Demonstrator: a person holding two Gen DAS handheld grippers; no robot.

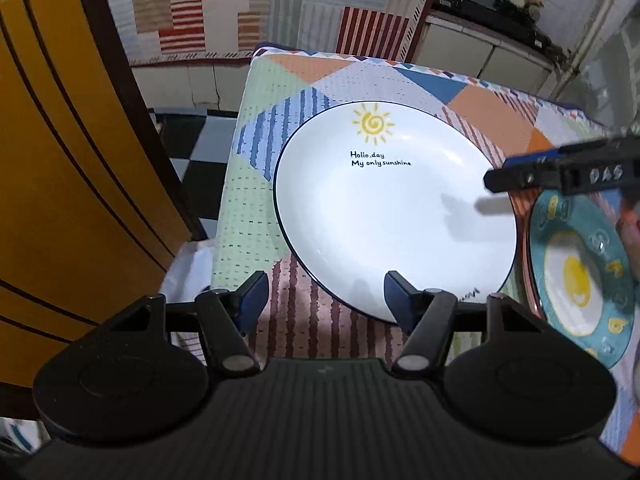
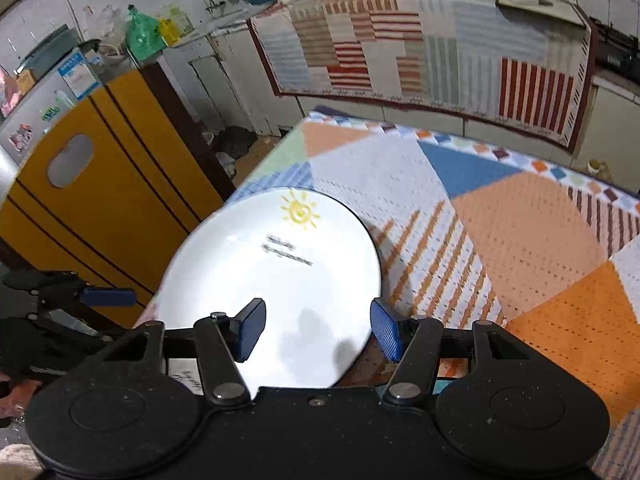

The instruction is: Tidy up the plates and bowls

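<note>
Two grippers, both empty, close over one white plate [image 1: 394, 208] on the desk [image 2: 520, 236].
Left gripper [image 1: 324, 300] and right gripper [image 2: 318, 330] hold jaws half-open; colliding could knock it against the teal plate [image 1: 580, 276] just beside.

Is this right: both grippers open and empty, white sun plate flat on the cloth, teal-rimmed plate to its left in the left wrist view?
Wrong side. In the left wrist view the teal-rimmed plate sits right of the white sun plate. The rest holds: left gripper and right gripper are open and empty, plate flat on the cloth.
</note>
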